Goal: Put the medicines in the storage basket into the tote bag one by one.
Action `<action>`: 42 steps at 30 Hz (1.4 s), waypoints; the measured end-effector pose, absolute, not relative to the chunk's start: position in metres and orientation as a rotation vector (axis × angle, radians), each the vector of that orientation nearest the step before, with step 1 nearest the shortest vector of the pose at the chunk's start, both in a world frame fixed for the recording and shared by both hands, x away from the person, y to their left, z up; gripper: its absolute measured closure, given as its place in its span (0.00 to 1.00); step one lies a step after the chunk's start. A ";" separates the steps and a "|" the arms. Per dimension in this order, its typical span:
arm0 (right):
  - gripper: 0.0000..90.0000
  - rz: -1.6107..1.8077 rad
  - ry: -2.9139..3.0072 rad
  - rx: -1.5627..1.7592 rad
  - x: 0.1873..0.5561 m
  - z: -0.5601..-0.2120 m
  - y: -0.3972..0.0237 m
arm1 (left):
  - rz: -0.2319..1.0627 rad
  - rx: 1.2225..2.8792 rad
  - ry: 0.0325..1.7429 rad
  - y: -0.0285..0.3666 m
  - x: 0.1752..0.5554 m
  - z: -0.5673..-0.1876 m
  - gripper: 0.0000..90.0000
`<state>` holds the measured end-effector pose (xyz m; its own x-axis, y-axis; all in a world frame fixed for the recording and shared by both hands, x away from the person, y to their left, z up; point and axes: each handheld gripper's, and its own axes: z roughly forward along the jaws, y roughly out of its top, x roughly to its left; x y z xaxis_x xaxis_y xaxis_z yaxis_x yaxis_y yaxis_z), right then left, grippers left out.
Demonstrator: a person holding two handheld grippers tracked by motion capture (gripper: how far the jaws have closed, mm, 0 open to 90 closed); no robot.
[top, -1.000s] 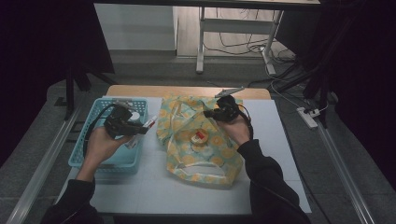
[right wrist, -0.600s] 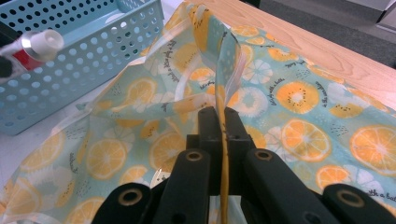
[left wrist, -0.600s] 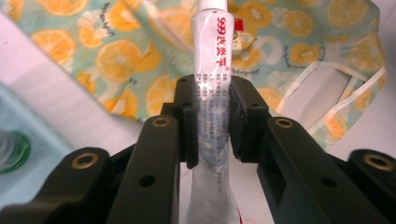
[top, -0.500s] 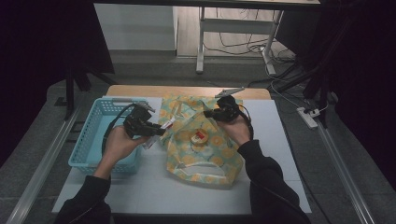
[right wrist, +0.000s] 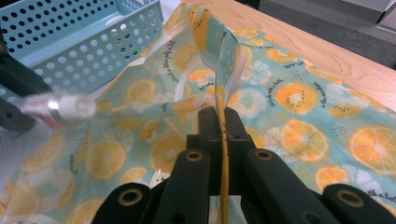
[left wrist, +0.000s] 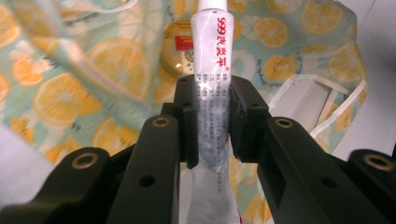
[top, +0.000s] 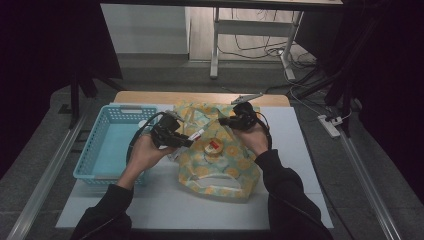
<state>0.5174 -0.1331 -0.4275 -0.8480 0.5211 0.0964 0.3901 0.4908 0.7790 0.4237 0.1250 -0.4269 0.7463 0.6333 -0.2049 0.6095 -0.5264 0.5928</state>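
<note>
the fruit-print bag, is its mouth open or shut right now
Open. The right gripper pinches one edge of the bag and lifts it off the table, while the left gripper holds a tube at the gap.

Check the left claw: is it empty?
No, the left claw is clamped on a white ointment tube over the orange-print bag.

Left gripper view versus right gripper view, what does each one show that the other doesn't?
Left gripper view alone: black fingers clamped on the body of a white squeeze tube with red print, and a round yellow tin with a red label. Right gripper view alone: fingers pinched on the bag's raised edge, a light blue perforated plastic basket, and a wooden table edge. Both: the orange-slice patterned plastic bag and the tube.
</note>
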 end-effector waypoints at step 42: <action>1.00 1.290 2.576 0.801 0.520 -0.425 -0.131 | 0.181 2.345 1.044 0.065 0.483 -0.476 0.83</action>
